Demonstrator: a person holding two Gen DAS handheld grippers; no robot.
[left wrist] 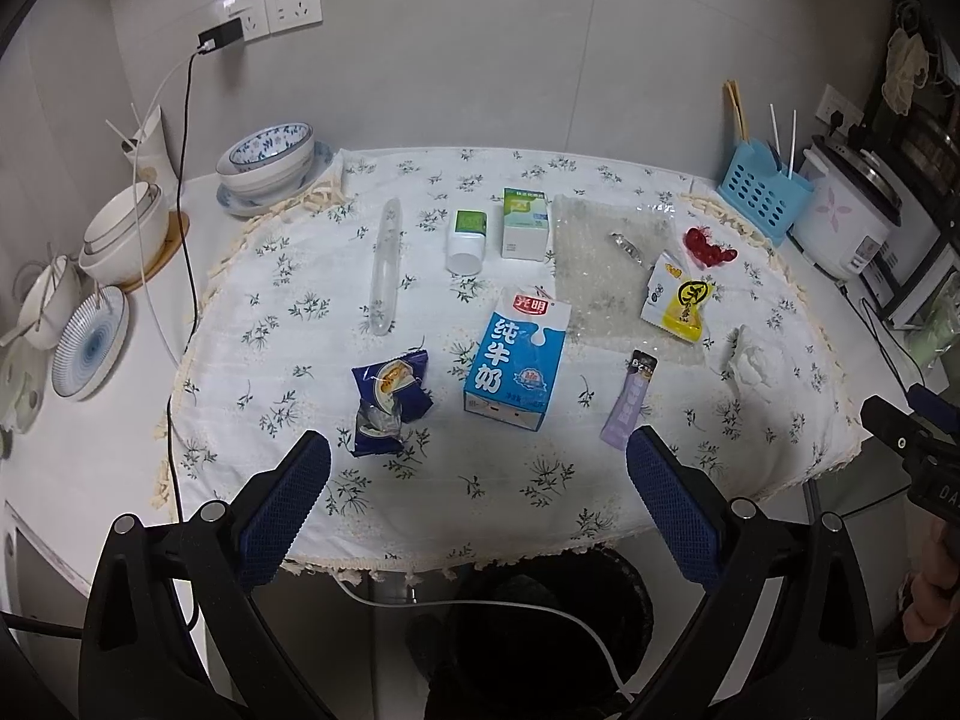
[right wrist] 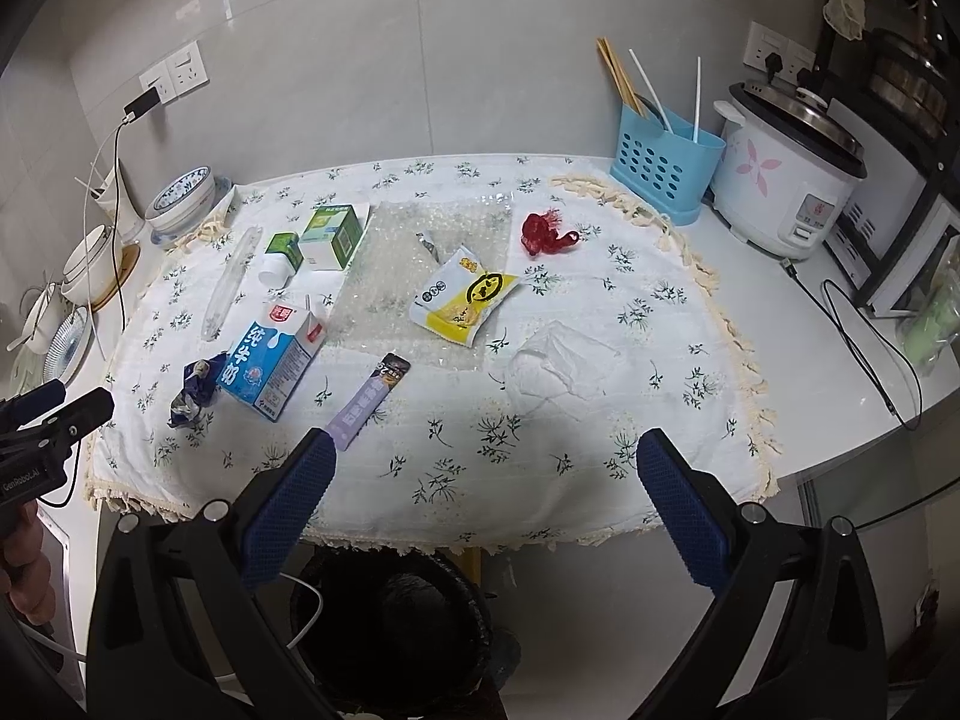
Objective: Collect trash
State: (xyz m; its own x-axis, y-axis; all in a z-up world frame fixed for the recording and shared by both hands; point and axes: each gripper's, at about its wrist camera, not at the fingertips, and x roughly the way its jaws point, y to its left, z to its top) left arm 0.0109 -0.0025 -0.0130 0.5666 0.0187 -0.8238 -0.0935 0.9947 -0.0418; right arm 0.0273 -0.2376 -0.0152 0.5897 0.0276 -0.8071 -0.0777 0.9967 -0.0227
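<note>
We see both claws held apart from the trash, above the near edge of the tabletop (left wrist: 90, 468). The left claw (left wrist: 477, 501) is spread wide and grips nothing; the right claw (right wrist: 483, 501) is equally wide and bare.

Taking the milk carton (left wrist: 515, 360) as our landmark, it lies on its side on the flowered cloth (left wrist: 480, 480). Just left of it sits a crumpled blue wrapper (left wrist: 390, 402). To its right lies a purple sachet (left wrist: 630, 399), and beyond that a yellow snack packet (left wrist: 675, 297) resting on a sheet of bubble wrap (left wrist: 600, 258). A red scrap (left wrist: 708, 249) lies farther right and back (its material we cannot tell). Behind the carton stand a small white bottle (left wrist: 465, 240) and a green-and-white box (left wrist: 525, 222). Right of the sachet lies a crumpled tissue (right wrist: 558, 366).

Below the tabletop's near edge sits a dark bin (right wrist: 390, 618).
</note>
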